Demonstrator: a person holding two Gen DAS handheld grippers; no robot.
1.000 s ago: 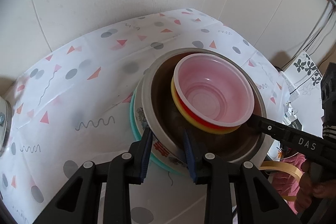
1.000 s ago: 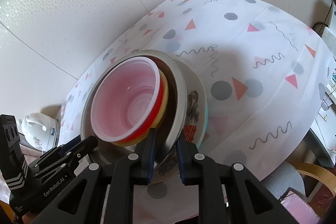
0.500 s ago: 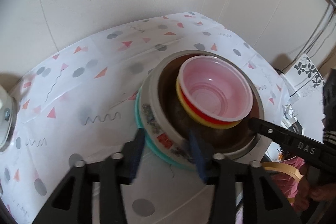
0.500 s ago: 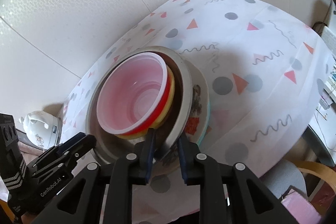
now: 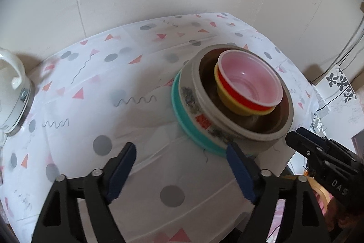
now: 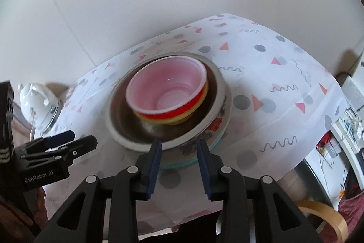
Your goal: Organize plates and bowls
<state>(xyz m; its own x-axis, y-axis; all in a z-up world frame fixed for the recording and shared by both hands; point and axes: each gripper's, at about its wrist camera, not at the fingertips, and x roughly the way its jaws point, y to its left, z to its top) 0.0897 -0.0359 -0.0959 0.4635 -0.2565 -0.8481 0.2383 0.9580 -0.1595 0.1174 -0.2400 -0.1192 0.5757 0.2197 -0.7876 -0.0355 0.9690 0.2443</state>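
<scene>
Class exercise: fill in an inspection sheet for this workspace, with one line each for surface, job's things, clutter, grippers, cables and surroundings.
Surface: table under a white patterned cloth.
Job's things: one stack; pink bowl in red and yellow bowls, inside a metal bowl, on a printed plate and teal plate.
Clutter: white kettle at the edge.
Grippers: left gripper open, empty; right gripper open, empty, at the stack's rim.
Cables: dark wires on the wall.
Surroundings: pale walls.
</scene>
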